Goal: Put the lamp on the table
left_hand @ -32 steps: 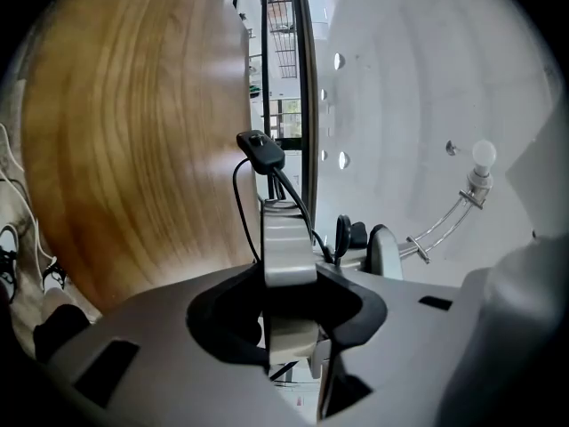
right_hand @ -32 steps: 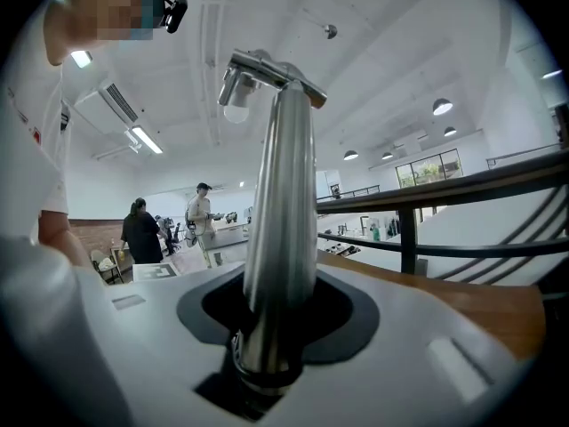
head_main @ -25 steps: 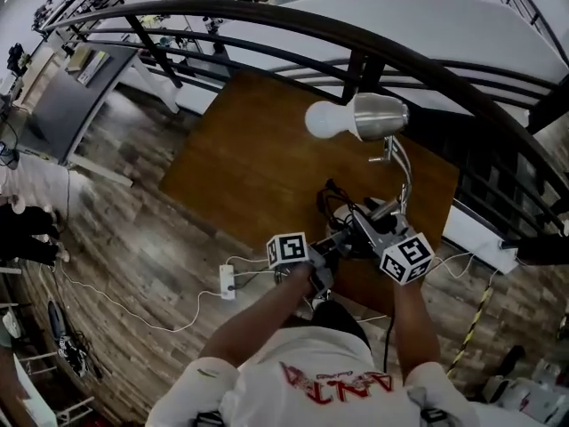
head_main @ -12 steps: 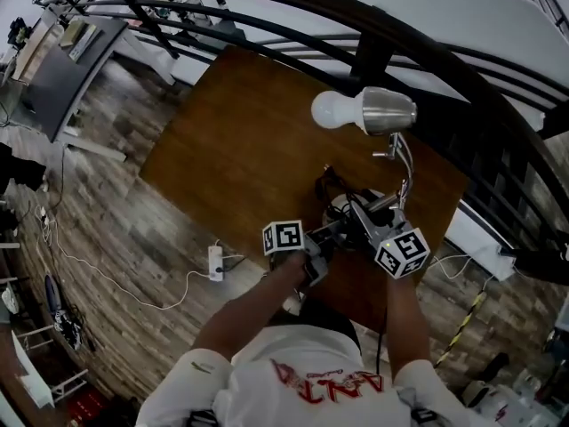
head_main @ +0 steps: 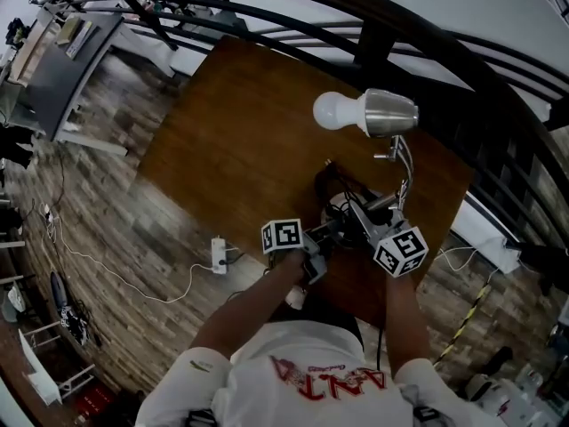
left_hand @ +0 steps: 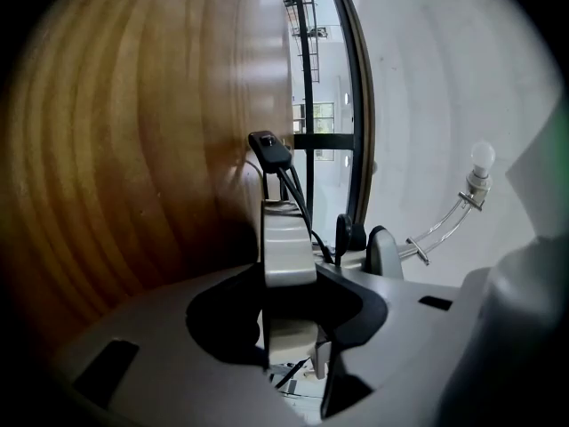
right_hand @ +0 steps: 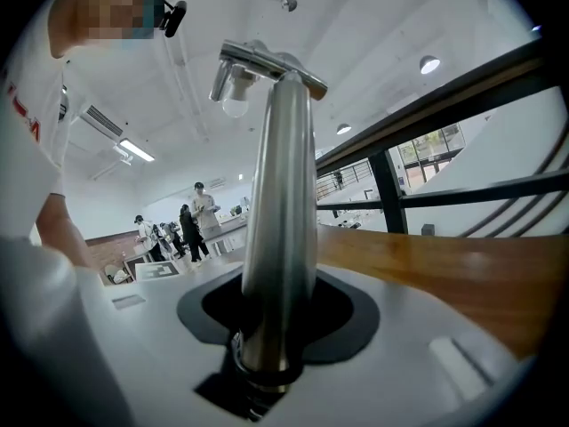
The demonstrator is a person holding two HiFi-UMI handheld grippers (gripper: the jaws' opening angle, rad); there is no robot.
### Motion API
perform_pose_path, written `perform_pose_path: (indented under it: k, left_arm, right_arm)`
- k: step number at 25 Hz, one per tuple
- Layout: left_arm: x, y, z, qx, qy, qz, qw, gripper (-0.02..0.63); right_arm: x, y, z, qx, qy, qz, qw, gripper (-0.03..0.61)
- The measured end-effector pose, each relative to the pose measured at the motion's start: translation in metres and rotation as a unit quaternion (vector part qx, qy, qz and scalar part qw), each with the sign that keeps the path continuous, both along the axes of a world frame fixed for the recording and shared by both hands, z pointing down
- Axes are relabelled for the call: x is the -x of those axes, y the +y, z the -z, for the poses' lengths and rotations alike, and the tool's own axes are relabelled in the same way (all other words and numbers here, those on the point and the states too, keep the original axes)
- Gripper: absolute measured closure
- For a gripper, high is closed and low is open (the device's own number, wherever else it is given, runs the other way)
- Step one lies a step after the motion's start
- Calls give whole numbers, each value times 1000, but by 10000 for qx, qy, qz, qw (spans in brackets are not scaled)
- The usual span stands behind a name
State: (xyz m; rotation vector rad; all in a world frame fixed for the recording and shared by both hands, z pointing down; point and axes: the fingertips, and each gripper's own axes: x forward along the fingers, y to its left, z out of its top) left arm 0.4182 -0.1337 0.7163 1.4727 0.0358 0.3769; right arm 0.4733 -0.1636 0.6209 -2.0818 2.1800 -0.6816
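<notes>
A desk lamp with a silver shade [head_main: 388, 114] and a white bulb [head_main: 331, 111] stands up from the near right part of the brown wooden table [head_main: 231, 132]. My left gripper [head_main: 322, 236] is shut on the rim of the lamp's grey base [left_hand: 286, 247], close to the wood [left_hand: 133, 149]. I cannot tell whether the base touches the table. My right gripper [head_main: 370, 220] is shut on the lamp's silver post [right_hand: 277, 229], and the bulb [right_hand: 235, 105] shows above it. The lamp's black cord with its switch [left_hand: 268, 147] trails from the base.
A dark curved metal railing [head_main: 373, 34] runs along the table's far and right sides. A white power strip [head_main: 218, 254] with its cable lies on the plank floor left of me. Loops of black cord [head_main: 336, 189] lie on the table by the base.
Both grippers keep the same hold on the lamp. The table has slid lower and nearer in the head view, and the lamp's base now sits further in over its near edge.
</notes>
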Motion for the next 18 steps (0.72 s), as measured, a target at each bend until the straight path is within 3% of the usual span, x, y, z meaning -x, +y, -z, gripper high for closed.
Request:
perform_pose_path:
  k: [12, 18]
  left_arm:
    - [9, -1, -8, 134, 119, -163, 9997, 468]
    - [24, -2, -2, 47, 161, -193, 9997, 419]
  right_arm:
    - [10, -4, -6, 50, 108, -83, 9999, 428]
    - [10, -2, -7, 95, 153, -97, 9998, 428]
